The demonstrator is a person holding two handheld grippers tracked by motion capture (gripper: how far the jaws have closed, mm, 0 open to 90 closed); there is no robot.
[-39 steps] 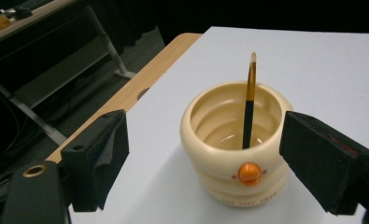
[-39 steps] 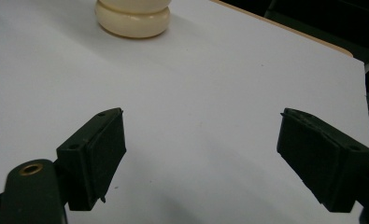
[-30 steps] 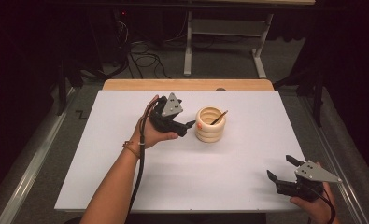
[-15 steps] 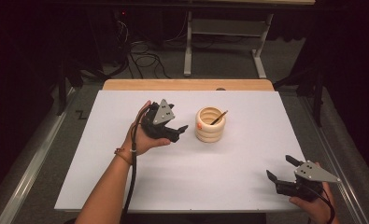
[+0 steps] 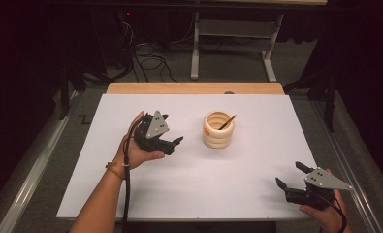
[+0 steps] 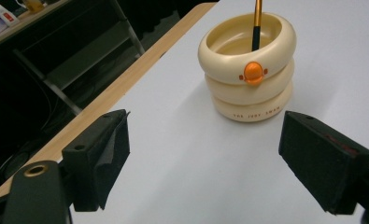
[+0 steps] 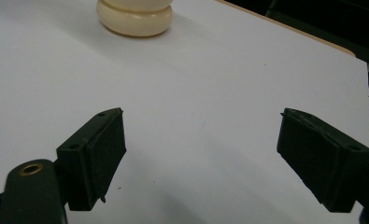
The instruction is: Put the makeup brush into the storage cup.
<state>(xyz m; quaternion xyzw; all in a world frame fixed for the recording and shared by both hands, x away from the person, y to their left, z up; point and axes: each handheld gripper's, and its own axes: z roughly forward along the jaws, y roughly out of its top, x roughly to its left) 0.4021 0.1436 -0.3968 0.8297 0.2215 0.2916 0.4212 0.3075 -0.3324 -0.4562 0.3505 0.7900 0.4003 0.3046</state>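
Nearest to me, my right tool (image 5: 292, 186) sits low at the near right corner of the white surface (image 5: 194, 194), its jaws spread wide and holding nothing. Through the right gripper view the two black pads (image 7: 98, 156) frame bare surface, with only the base of the cream cup (image 7: 135, 16) showing far ahead. That hand looks parked, and I judge it has no part in the step at hand.

Farther in, my left tool (image 5: 169, 138) is raised off the surface in the left hand (image 5: 138, 145), tilted, its jaws also released and empty, pointing toward the cup. In the left gripper view the cup (image 6: 247, 70) stands a little ahead, between the lines of the two open jaws but not yet between the pads themselves.

The cup (image 5: 218, 128) stands upright just past the middle of the surface, shaped like three stacked cream rings with a small orange button on the top ring. A thin stick (image 6: 257, 23), gold above and black lower down, leans inside it with its tip past the rim.

I read this as the approach step: nothing is gripped yet. The next move calls for bringing the left tool closer and higher, lining its jaws on the thin stick, and closing gently so the cup does not tip.
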